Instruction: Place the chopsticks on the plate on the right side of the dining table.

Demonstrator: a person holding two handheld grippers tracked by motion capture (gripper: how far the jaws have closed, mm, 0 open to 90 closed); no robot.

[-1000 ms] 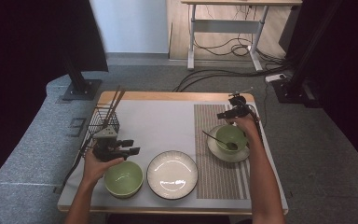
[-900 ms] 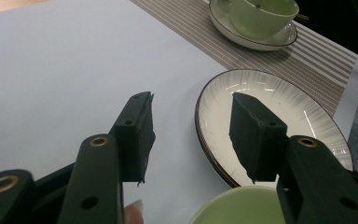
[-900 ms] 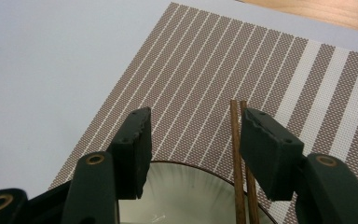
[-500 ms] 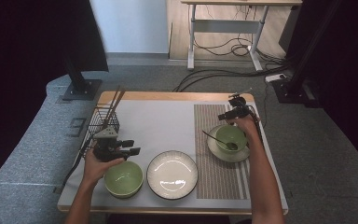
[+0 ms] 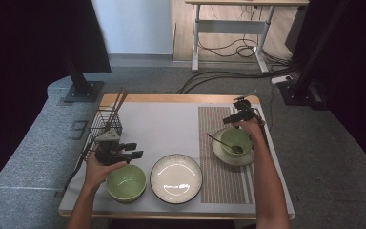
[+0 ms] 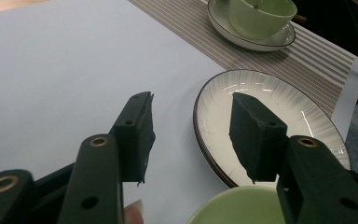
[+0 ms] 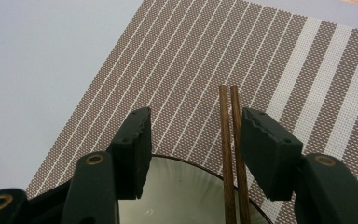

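Setting the table looks partly done: left gripper hovers wide open and empty above the green bowl; right gripper, jaws apart, straddles chopsticks resting unclamped on the saucer, seemingly just placed.

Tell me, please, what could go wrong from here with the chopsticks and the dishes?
1. The chopsticks lie between the open jaws of the right gripper, much nearer one jaw; closing may push them sideways or catch only one.
2. They rest across the rim of a dish, so a nudge might roll them off onto the striped mat.
3. The left gripper hovers open near the white plate and green bowl; lowering it could knock a rim.
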